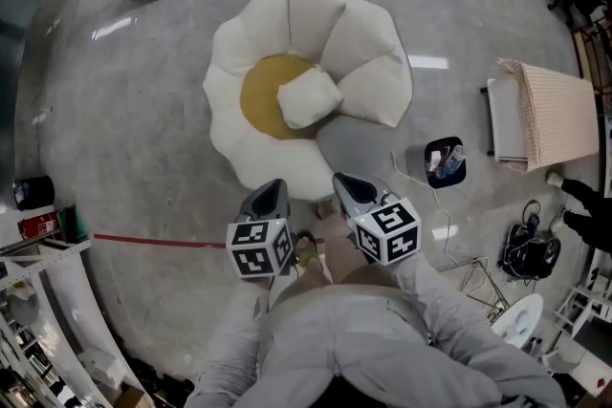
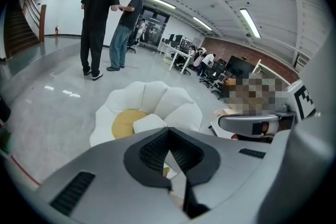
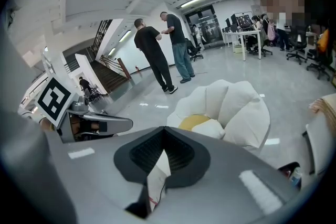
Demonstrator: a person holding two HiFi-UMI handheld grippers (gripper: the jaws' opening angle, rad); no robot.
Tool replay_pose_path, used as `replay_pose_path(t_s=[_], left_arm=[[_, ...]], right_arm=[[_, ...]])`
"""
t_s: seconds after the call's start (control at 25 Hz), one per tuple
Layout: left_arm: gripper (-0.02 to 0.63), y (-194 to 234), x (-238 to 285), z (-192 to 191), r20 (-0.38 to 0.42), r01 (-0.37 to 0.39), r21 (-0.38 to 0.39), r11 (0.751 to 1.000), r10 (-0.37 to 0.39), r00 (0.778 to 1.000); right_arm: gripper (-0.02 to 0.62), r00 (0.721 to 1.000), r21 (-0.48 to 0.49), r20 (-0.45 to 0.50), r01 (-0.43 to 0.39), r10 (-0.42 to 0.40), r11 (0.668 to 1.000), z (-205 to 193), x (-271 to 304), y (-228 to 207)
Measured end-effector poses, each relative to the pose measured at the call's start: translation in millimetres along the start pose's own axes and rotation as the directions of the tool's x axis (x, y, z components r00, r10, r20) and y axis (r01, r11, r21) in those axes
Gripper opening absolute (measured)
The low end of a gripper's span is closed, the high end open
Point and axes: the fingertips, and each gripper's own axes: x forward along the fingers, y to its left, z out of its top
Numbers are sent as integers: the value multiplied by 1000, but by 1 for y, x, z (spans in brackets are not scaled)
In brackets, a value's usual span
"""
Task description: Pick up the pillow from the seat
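Observation:
A small white pillow [image 1: 308, 97] lies on the yellow centre of a white flower-shaped seat [image 1: 368, 43] on the floor. Both grippers are held close to my body, just short of the seat's near edge and apart from the pillow. My left gripper [image 1: 273, 187] is shut with nothing in it. My right gripper [image 1: 342, 180] is beside it, also shut and empty. In the left gripper view the pillow [image 2: 148, 123] shows just above the closed jaw tips [image 2: 168, 132]. The right gripper view shows the pillow [image 3: 211, 128] on the seat [image 3: 239, 107], beyond that gripper [image 3: 164, 134].
A black bin [image 1: 445, 162] with bottles stands right of the seat, with a white cable trailing from it. Further right are a checked cloth [image 1: 557, 115] and a black bag [image 1: 526, 253]. A red line [image 1: 158, 242] crosses the floor at left. Two people [image 2: 107, 23] stand beyond the seat.

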Motion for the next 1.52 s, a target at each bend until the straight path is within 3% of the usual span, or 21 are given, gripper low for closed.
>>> replay_pose_path(t_s=[0.56, 1.08, 1.12, 1.2, 1.36, 1.52], left_arm=[[6, 33, 148, 21, -107, -31, 8, 999, 31, 994], [8, 67, 312, -36, -232, -32, 125, 992, 61, 971], [18, 70, 324, -43, -250, -28, 145, 989, 64, 966], [115, 75, 349, -59, -292, -17, 201, 979, 76, 953], [253, 88, 393, -80, -344, 10, 327, 945, 109, 933], [357, 104, 429, -98, -381, 31, 404, 914, 138, 914]], right_arm=[[0, 998, 55, -65, 5, -1, 998, 18, 101, -106], [0, 995, 167, -101, 43, -26, 985, -28, 189, -194], [0, 994, 179, -105, 44, -26, 983, -33, 194, -199], [0, 993, 200, -111, 49, -27, 978, -42, 204, -208], [0, 993, 235, -114, 61, -35, 970, -52, 220, -224], [0, 992, 267, -113, 81, -52, 960, -62, 227, -239]])
